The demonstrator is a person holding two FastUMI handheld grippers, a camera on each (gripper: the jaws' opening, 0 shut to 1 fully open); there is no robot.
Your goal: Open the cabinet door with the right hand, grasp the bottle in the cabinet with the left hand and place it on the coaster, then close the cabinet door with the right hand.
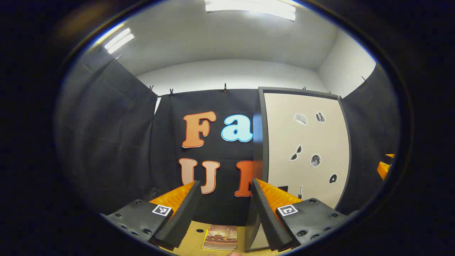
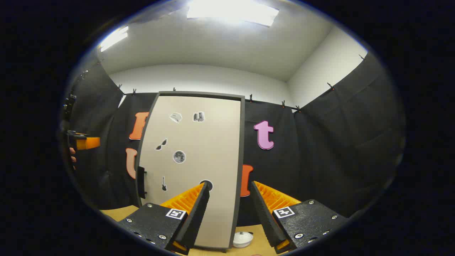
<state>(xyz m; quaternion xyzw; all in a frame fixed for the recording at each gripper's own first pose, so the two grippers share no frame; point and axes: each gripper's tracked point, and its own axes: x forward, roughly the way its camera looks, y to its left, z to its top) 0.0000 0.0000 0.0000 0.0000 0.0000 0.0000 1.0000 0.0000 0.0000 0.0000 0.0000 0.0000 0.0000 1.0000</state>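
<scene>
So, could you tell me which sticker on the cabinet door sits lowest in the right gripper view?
The guitar sticker, beside the dark handle; the round moon sticker sits higher.

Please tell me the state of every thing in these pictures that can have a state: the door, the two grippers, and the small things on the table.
cabinet door: shut, upright, handle at its left edge.
left gripper: jaws open, nothing between them.
right gripper: jaws open, nothing between them, facing the door.
coaster: flat on the table, nothing on it.
white round object: on the table beside the cabinet base.
ceiling lights: on.
</scene>
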